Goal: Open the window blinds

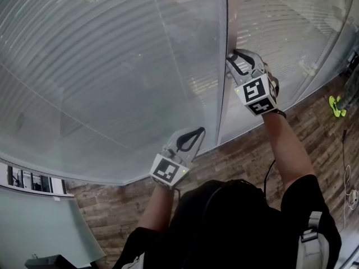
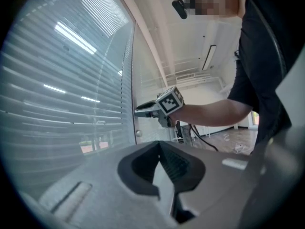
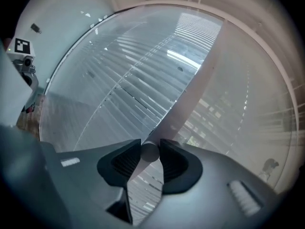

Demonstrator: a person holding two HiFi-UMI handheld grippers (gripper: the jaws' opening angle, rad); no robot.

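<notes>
1. Window blinds (image 1: 112,66), left panel: the slats are running level across the pane, long axis side to side. They are lying close together and showing grey. In the left gripper view a little of the outdoors is showing low down between them.

2. My left gripper (image 1: 197,132): I am holding it low and short of the glass, pointing at the left panel. Its jaws are resting together with nothing between them. Its marker cube (image 1: 168,170) is showing a black-and-white square pattern, not letters.

3. Frame post (image 1: 224,38): it is standing upright between the two panels.

4. Round knob (image 3: 149,151): it is sitting on the frame post, with its axis pointing straight out from the post toward my right gripper's camera, so I am seeing its round end.

5. My right gripper (image 1: 231,58): it is reaching level to the post, higher than the left one, with both pads clamping the round knob from either side. Its marker cube (image 1: 257,94) is carrying the same kind of square patterns.

6. Right panel (image 1: 280,21): its slats are also running level.

7. Wood-plank floor (image 1: 314,122): it is lying below the window. A small yellow-green item (image 1: 336,105) is lying on it at the far right; I cannot tell what it is.
</notes>
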